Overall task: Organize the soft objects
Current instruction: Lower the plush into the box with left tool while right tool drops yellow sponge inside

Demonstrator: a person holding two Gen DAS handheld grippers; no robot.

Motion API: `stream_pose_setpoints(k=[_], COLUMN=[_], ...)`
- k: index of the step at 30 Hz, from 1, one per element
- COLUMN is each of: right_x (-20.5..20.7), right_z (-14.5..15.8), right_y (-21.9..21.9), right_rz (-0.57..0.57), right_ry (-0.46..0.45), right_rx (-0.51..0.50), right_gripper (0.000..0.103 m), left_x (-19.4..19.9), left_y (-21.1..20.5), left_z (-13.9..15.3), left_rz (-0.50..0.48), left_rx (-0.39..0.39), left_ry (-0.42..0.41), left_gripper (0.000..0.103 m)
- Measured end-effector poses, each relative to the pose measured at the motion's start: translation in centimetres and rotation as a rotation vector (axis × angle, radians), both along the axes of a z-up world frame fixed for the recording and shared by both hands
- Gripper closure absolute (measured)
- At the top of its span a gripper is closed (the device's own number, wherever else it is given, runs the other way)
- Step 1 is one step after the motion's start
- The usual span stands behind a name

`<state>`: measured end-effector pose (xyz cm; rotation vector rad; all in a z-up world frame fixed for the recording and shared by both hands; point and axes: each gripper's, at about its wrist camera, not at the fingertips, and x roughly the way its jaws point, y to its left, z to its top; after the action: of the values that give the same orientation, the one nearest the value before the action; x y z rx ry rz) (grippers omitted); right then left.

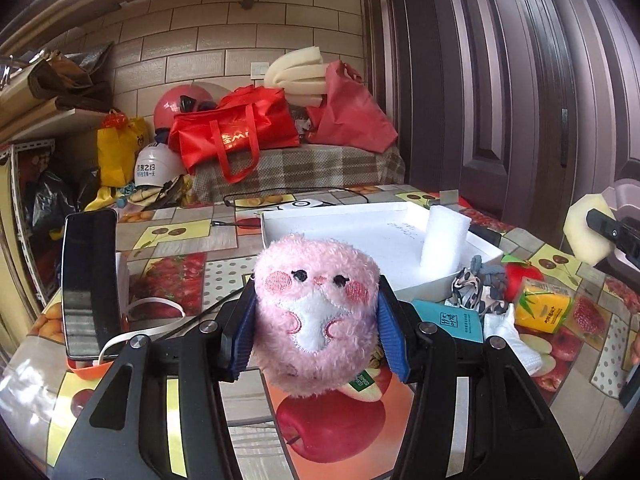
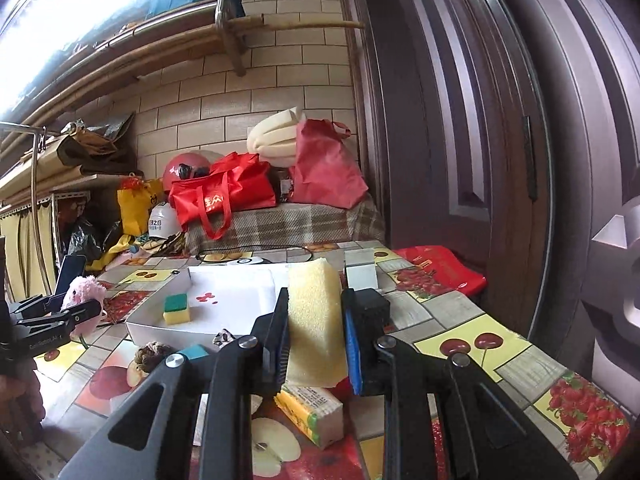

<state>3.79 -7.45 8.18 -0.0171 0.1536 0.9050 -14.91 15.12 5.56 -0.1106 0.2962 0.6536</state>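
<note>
Carrying loads short of the white tray [image 1: 280, 226], the left gripper [image 1: 316, 320] pinches a pink plush toy [image 1: 316, 312] and the right gripper [image 2: 314, 340] a yellow sponge [image 2: 314, 320]; each likely needs lowering inside before its jaws spread.

Pink plush toy [image 1: 316, 316]: round, fluffy, upright, face toward camera. Yellow sponge block [image 2: 316, 320]: porous, upright. Green-yellow sponge [image 2: 176, 309] lies in white tray [image 2: 152, 326].

tray [image 2: 160, 326] far corner behind sponge [image 2: 316, 320]
</note>
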Motion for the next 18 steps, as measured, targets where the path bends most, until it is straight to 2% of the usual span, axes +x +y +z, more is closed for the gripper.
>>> stream_pose_setpoints(k=[7, 13, 18], right_x=[0.1, 1.2, 0.8], right_z=[-0.7, -1.9, -2.0], right_y=[3.0, 6.1, 7.6], right_rz=[0.040, 0.046, 0.050], right_ry=[0.033, 0.070, 0.031], right_rx=[-0.084, -0.143, -0.148], right_gripper=[0.080, 0.080, 0.080], left_x=[2.1, 3.6, 4.1], left_y=[0.5, 2.2, 3.0], left_z=[-0.1, -0.2, -0.3], left_rz=[0.006, 0.030, 0.045], left_rx=[-0.001, -0.043, -0.066], left_ry=[0.015, 0.021, 0.008], left_gripper=[0.049, 0.049, 0.049])
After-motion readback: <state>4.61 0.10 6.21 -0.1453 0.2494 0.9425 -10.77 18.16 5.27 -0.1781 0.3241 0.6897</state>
